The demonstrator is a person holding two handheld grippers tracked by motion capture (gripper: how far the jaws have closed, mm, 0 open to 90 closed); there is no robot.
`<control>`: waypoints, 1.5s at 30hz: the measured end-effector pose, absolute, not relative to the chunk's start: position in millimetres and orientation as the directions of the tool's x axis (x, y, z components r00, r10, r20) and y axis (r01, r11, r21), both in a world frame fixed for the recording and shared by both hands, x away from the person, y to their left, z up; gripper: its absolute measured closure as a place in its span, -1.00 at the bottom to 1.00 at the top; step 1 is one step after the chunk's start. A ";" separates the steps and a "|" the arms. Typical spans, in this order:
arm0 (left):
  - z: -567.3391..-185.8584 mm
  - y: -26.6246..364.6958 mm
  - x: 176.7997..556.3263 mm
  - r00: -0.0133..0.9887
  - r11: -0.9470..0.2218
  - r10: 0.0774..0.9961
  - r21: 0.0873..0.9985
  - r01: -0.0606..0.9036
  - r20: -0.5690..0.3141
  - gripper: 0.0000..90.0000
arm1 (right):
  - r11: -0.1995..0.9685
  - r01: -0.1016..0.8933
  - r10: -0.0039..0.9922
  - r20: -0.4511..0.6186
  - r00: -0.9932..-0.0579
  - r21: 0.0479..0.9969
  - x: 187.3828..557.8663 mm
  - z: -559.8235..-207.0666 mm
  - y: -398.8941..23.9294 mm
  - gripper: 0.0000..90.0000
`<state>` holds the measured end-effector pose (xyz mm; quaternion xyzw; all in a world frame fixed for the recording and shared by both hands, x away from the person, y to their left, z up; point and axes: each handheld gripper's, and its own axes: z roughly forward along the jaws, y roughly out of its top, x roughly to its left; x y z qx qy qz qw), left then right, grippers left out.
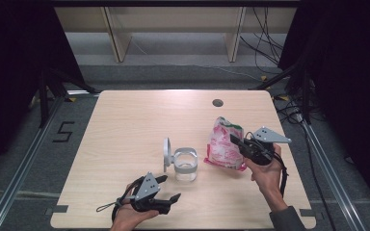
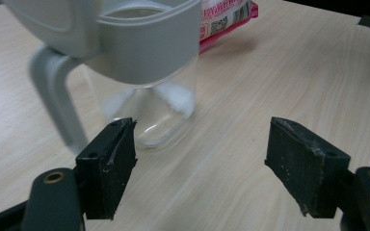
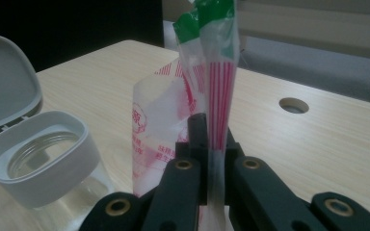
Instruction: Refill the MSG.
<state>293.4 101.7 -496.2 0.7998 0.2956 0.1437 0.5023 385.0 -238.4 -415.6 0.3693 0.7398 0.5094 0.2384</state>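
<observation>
Left gripper (image 1: 166,188) sits nearest the camera at the near table edge, about 6 o'clock in the high view, held in the person's left hand (image 1: 127,216), jaws spread wide with nothing between them. In the left gripper view the two black jaws stand well apart over bare wood, pointing at the clear jar (image 2: 149,91) just ahead; jar close but not touched. The jar (image 1: 185,166) stands upright near table centre, at about 12 o'clock from the left gripper, with a grey collar on top and its grey flip lid (image 1: 166,154) hinged open, standing up on the jar's 9 o'clock side. A little white stuff shows at the jar bottom in the left gripper view, too blurred to tell what. Pink-and-white snack bag (image 1: 225,144) is at 3 o'clock of the jar, just beside it, bottom on the wooden table (image 1: 125,125). Right gripper (image 1: 238,143), in the right hand (image 1: 267,173), comes in from the bag's 3 o'clock side, jaws pressed together on the bag's edge. In the right gripper view the jaws pinch the bag's (image 3: 207,72) sealed side seam, green strip at top, bag upright. Round cable hole (image 1: 217,102) in the tabletop at 12 o'clock of the bag, well apart.
</observation>
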 end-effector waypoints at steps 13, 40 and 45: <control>-507.8 17.3 294.8 0.823 -0.405 0.568 0.877 0.259 0.020 -0.44 | 0.275 0.281 0.740 -0.016 -0.672 0.920 363.0 -382.4 -234.9 1.00; -498.1 -37.3 320.1 0.747 -0.302 0.665 0.924 0.235 0.028 0.02 | 0.263 0.235 0.630 0.018 -0.777 0.936 331.8 -334.2 -224.6 1.00; -501.5 -40.7 321.7 0.739 -0.279 0.673 0.936 0.216 0.030 0.46 | 0.281 0.224 0.630 -0.004 -0.776 0.933 330.6 -332.4 -220.8 1.00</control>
